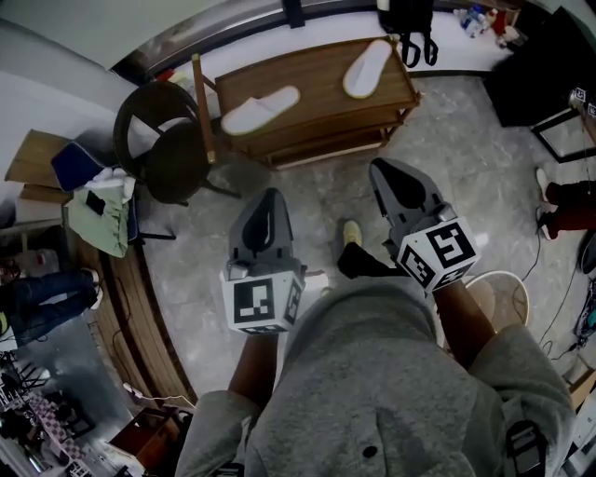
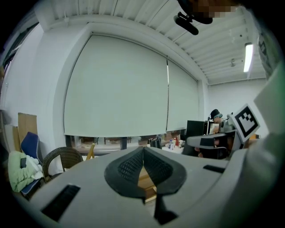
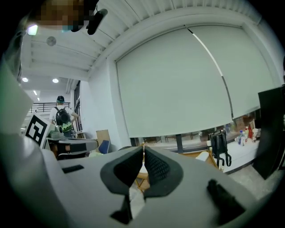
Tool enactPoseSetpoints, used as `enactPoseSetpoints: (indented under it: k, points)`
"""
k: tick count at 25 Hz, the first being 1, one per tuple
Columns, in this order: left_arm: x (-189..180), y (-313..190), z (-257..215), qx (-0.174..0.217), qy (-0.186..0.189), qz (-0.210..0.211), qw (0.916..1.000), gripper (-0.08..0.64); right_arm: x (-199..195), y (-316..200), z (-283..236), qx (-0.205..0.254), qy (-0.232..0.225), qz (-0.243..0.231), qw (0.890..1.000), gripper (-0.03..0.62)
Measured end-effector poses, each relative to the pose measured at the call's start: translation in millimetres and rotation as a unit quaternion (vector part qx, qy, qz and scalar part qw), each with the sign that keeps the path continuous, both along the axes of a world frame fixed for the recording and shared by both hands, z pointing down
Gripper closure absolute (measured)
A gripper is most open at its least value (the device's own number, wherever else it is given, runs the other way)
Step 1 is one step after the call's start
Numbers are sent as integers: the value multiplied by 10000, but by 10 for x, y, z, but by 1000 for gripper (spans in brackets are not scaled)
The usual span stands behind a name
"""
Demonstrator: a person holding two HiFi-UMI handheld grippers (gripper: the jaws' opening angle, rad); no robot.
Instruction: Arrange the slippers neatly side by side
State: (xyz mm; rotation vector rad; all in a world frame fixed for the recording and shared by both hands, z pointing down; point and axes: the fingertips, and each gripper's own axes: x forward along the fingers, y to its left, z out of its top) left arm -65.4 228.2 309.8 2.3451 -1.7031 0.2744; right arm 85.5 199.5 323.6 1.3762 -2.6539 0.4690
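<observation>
The wooden table (image 1: 321,107) is the biggest thing ahead of you. It is a low piece with a shelf under its top, and it stands along the window wall. A dark wicker chair (image 1: 160,140) sits just beside its left end, and farther left lies a heap of green cloth (image 1: 104,219). A black cabinet (image 1: 531,70) stands well off to your right. A black bag (image 1: 408,20) hangs near the table's back right corner, and in the right gripper view it shows below the window sill. Between you and the table lies a stretch of floor (image 1: 466,158), with your own shoe (image 1: 351,232) planted on it.

That floor is grey marbled tile. The room is white, with a broad pale roller blind (image 2: 120,84) drawn over the window and a ribbed ceiling carrying strip lights.

Both slippers lie on the table top, well apart from each other. The left slipper (image 1: 261,110) is toward the front left and lies aslant. The right slipper (image 1: 368,67) is by the back right corner and is angled a different way.

You hold your left gripper (image 1: 271,200) and right gripper (image 1: 382,172) over the floor, short of the table and aimed toward it. In each gripper's own view the dark ridged pads meet at their tips. Both pairs of jaws are closed, with nothing between them, and neither touches a slipper.
</observation>
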Motion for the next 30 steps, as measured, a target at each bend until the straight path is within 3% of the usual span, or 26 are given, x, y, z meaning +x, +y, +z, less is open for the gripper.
enactPoseSetpoints:
  k: [14,30]
  points:
    - [232,-580,-6,-11,-75,-256,9996,545,148,-662,6,37,-130,-360,9993,563]
    - [533,-652,-96,123,-202,-264,9994,545,437,-767,-68,177,-335,-393,9985,563]
